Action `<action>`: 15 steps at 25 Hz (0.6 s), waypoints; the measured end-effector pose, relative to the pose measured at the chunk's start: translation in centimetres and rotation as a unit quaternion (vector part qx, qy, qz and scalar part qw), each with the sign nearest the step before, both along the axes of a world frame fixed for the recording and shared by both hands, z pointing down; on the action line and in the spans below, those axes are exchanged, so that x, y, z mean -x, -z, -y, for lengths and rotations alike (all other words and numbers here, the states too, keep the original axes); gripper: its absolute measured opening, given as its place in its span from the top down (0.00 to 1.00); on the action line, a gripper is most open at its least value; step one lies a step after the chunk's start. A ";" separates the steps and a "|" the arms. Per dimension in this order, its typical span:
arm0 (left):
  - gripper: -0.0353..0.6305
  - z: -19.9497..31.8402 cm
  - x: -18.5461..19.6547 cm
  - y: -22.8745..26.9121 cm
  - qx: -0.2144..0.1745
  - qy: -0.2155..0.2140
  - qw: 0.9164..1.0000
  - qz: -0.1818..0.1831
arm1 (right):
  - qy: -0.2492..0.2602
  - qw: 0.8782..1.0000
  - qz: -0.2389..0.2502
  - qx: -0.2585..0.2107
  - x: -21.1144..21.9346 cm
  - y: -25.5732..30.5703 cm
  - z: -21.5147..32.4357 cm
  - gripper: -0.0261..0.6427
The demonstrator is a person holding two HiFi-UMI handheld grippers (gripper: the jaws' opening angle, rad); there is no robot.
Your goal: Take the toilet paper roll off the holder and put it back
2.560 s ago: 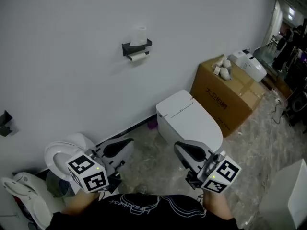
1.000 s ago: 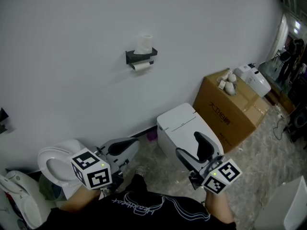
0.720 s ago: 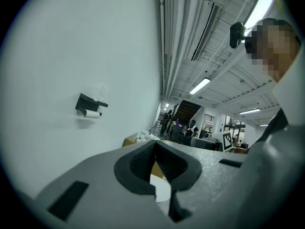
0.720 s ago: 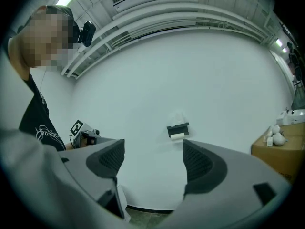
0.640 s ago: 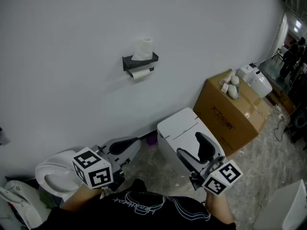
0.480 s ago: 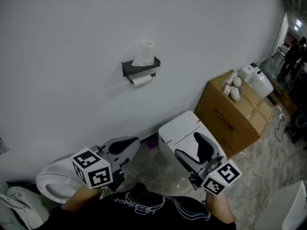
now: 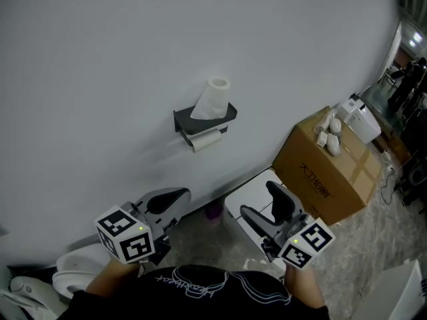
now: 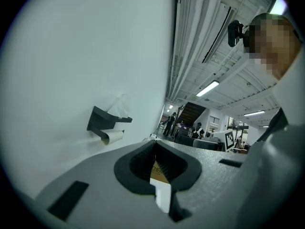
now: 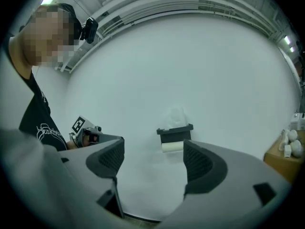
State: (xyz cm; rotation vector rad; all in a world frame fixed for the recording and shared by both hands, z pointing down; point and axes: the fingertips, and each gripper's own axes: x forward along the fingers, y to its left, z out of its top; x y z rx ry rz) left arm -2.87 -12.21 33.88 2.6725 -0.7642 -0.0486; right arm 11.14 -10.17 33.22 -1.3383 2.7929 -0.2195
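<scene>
The person wears a black shirt (image 7: 193, 289) with a thin white line print and white lettering on the chest. Left of the shirt, the left gripper (image 7: 165, 201) has a pale grey shell, and black ribbed pads (image 9: 205, 163) line its jaws. Right of the shirt, the right gripper (image 7: 259, 201) is built the same. Each carries a white cube (image 7: 125, 236) printed with black square markers, with a small green light on one face. Above the shirt, a black camera (image 9: 88, 29) is mounted at the head.
</scene>
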 end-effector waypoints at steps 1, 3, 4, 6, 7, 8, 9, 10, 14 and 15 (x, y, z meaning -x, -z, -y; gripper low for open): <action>0.94 0.9 0.3 0.1 -0.002 0.000 1.000 -0.001 | 0.001 1.000 0.000 0.000 0.3 0.0 0.9 0.39; 0.94 2.5 0.7 0.3 -0.003 0.001 1.000 -0.002 | 0.002 1.000 -0.002 -0.001 0.8 0.2 2.4 0.39; 0.94 3.2 0.9 0.3 -0.004 0.001 1.000 -0.002 | 0.002 1.000 -0.003 -0.002 0.9 0.3 3.1 0.39; 0.94 4.7 1.2 0.4 -0.007 -0.002 1.000 -0.003 | 0.000 1.000 -0.008 -0.005 1.2 0.4 4.6 0.39; 0.94 5.4 1.3 0.3 -0.009 -0.003 1.000 -0.004 | -0.001 1.000 -0.010 -0.008 1.4 0.5 5.4 0.39; 0.94 6.0 1.4 0.2 -0.011 -0.005 1.000 -0.004 | -0.003 1.000 -0.013 -0.011 1.5 0.6 6.1 0.39; 0.94 6.6 1.6 0.2 -0.013 -0.006 1.000 -0.004 | -0.004 1.000 -0.016 -0.014 1.6 0.7 6.8 0.39; 0.94 7.0 1.7 0.2 -0.015 -0.006 1.000 -0.003 | -0.005 1.000 -0.019 -0.017 1.8 0.9 7.3 0.39; 0.94 8.4 2.3 0.1 -0.014 -0.002 1.000 -0.004 | -0.004 0.999 -0.033 -0.030 2.5 1.9 9.3 0.39; 0.94 8.7 2.4 0.0 -0.013 0.000 1.000 -0.005 | -0.002 0.999 -0.036 -0.032 2.6 2.1 9.8 0.39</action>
